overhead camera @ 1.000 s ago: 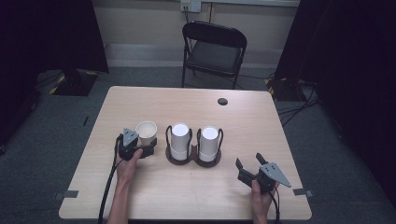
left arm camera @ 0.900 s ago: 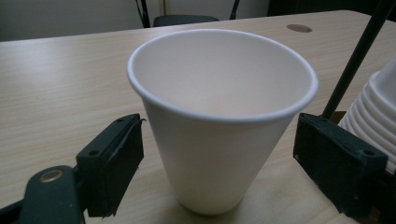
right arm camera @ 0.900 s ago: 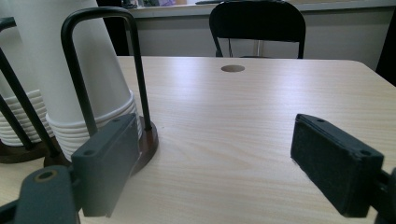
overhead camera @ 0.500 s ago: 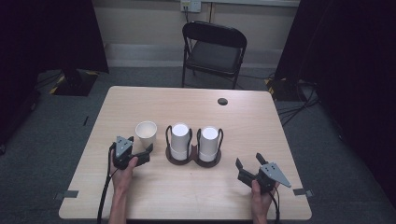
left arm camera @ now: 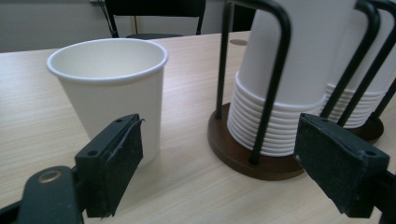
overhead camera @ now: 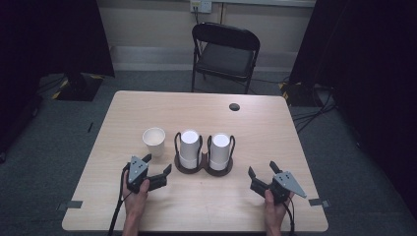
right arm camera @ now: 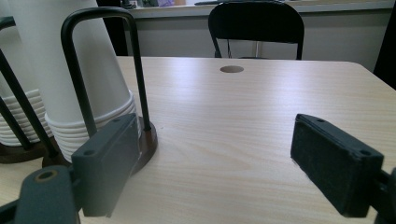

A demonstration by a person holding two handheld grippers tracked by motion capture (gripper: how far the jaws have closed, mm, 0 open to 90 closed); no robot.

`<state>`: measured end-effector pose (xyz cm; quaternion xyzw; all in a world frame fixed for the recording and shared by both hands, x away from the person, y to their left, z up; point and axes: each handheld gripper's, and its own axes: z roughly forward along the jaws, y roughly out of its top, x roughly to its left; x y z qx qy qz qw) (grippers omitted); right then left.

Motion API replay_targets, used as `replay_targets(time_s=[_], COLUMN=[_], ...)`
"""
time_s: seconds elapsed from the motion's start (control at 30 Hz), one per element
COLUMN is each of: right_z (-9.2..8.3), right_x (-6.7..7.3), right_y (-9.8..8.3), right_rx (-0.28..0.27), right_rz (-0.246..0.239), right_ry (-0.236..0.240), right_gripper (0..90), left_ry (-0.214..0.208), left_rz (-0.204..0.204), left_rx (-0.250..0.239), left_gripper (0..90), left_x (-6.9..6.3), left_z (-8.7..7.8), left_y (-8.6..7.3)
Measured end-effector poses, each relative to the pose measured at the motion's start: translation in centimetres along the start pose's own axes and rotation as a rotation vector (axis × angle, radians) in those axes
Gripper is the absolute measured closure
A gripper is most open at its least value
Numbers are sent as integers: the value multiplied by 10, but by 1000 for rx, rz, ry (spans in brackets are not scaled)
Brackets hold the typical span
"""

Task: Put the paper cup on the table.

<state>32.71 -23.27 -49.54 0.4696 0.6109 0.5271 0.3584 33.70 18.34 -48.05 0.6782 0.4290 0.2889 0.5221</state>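
The single paper cup (overhead camera: 154, 141) is standing released at eleven o'clock of the left gripper (overhead camera: 158, 174), jaws spread; the right gripper (overhead camera: 261, 174) is being held spread, empty; a fresh cup from the holder (overhead camera: 203, 167) is judged next.

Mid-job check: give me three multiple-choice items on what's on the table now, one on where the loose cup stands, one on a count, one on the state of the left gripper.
1. Where does the single paper cup stand relative to the cup holder?
A. On the holder's left, on the table
B. Inside the holder
C. Behind the holder, by the table's hole

2. How many stacks of cups sit in the holder?
A. One
B. Two
C. Four

3. What is the state of the left gripper?
A. Shut on the cup
B. Shut on nothing
C. Open, holding nothing

Answers:
1. A, the high view shows the cup upright on the bare table, apart from the holder on its left.
2. B, two white stacks stand side by side in the wire loops.
3. C, the left gripper view shows its jaws wide apart, with the cup beyond them.
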Motion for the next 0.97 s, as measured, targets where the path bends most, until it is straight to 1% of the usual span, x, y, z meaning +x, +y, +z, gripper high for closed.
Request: replay_targets(time_s=[0.1, 0.2, 0.27, 0.37, 0.4, 0.43, 0.47, 0.5, 0.53, 0.57, 0.63, 0.67, 0.7, 0.73, 0.8, 0.87, 0.9, 0.93, 0.97], right_z=[0, 0, 0, 0, 0, 0, 0, 0, 0, 0, 0, 0, 0, 0, 0, 0, 0, 0, 1], right_x=[0, 0, 0, 0, 0, 0, 0, 0, 0, 0, 0, 0, 0, 0, 0, 0, 0, 0, 0], right_y=[0, 0, 0, 0, 0, 0, 0, 0, 0, 0, 0, 0, 0, 0, 0, 0, 0, 0, 0], right_rx=[0, 0, 0, -1, -1, -1, 0, -1, -1, 0, -1, -1, 1, 1, 1, 3, 9, 9, 12], right_rz=[0, 0, -1, -1, -1, -1, -2, -2, -3, -1, -3, -3, -1, -1, 1, -1, 3, 3, 5], right_ry=[0, 0, -1, -1, -2, -2, -2, -3, -3, -2, -3, -3, -3, -3, -6, -3, -2, -2, -4], right_gripper=[150, 149, 150, 151, 151, 151, 152, 152, 152, 152, 153, 153, 155, 155, 155, 158, 159, 159, 160], left_ry=[-6, -15, -27, -27, -45, -45, -43, -39, -45, -74, -79, -67, -65, -62, -49, -39, -36, -36, -40], left_rz=[22, 32, 19, 25, -2, -2, -12, -1, 5, 30, 26, 34, 36, 31, 29, 10, -5, -5, -13], left_rx=[-3, -4, -11, -9, -16, -16, -21, -27, -42, -64, -59, -55, -54, -50, -59, -62, -72, -72, -78], left_gripper=[156, 156, 156, 155, 154, 154, 154, 154, 155, 151, 152, 152, 152, 152, 152, 156, 155, 153, 153], left_x=[-9, -18, -23, -31, -35, -35, -38, -40, -42, -46, -48, -49, -50, -50, -50, -49, -48, -48, -47], left_z=[-3, -6, -9, -13, -14, -14, -16, -16, -17, -19, -19, -18, -17, -17, -17, -16, -17, -17, -18], left_y=[1, 0, -2, -6, -8, -8, -10, -12, -13, -17, -18, -21, -22, -24, -23, -24, -25, -25, -25])
